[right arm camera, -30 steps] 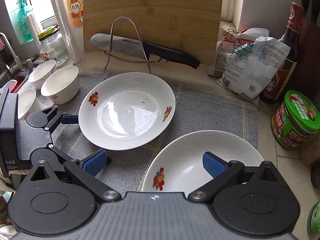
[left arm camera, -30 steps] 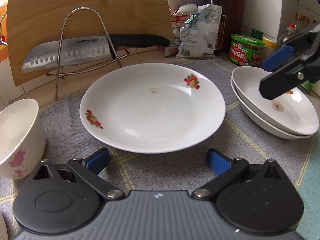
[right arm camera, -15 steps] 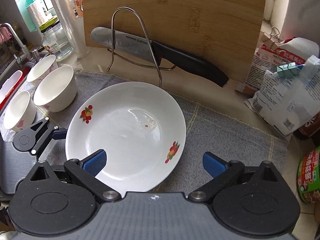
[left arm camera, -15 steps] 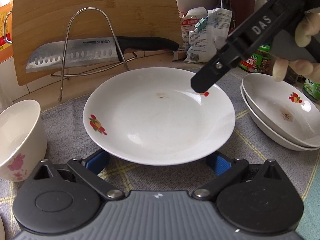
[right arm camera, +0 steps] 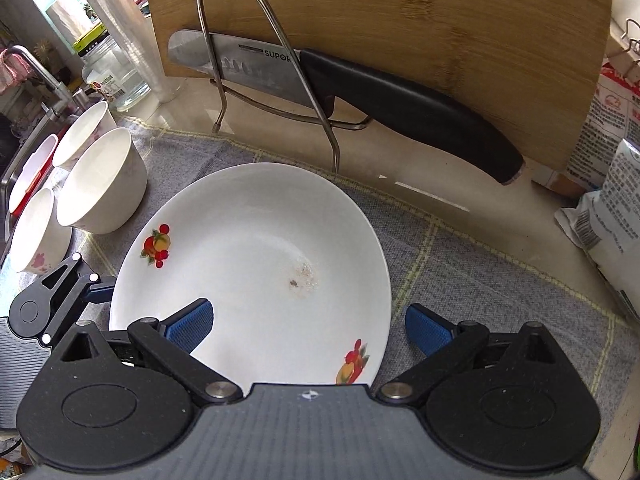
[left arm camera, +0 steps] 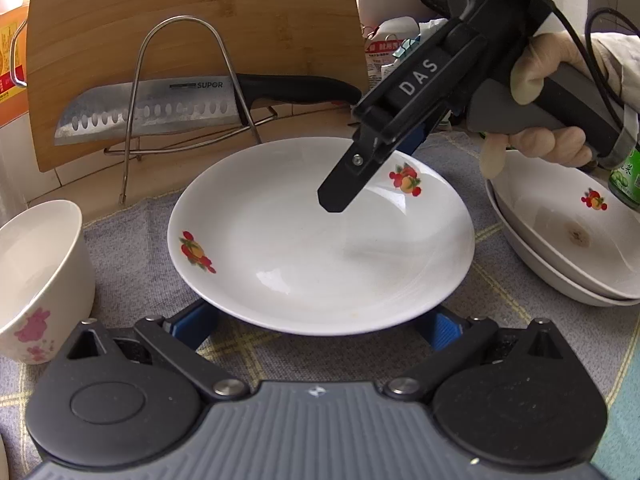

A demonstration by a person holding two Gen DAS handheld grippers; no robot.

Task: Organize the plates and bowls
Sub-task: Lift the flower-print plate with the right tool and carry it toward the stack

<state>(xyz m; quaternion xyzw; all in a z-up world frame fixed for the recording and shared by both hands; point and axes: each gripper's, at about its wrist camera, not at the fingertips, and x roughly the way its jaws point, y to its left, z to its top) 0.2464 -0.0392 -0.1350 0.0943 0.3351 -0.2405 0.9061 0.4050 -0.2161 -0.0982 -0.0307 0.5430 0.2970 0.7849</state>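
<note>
Plate (left arm camera: 320, 248): on grey mat (right arm camera: 480, 264), beside stacked plates (left arm camera: 568, 240)
Left hand-held gripper (left arm camera: 320, 324): spread wide, empty, at plate's near rim
Right hand-held gripper (right arm camera: 308, 328): spread wide, empty, straddling plate's edge

A white plate (left arm camera: 320, 248) with two little fruit pictures and a small brown spot lies flat on the gray cloth; two more white plates (left arm camera: 568, 240) sit stacked just to its right; three white bowls (right arm camera: 100, 184) with pink flowers stand upright close together on its left.
</note>
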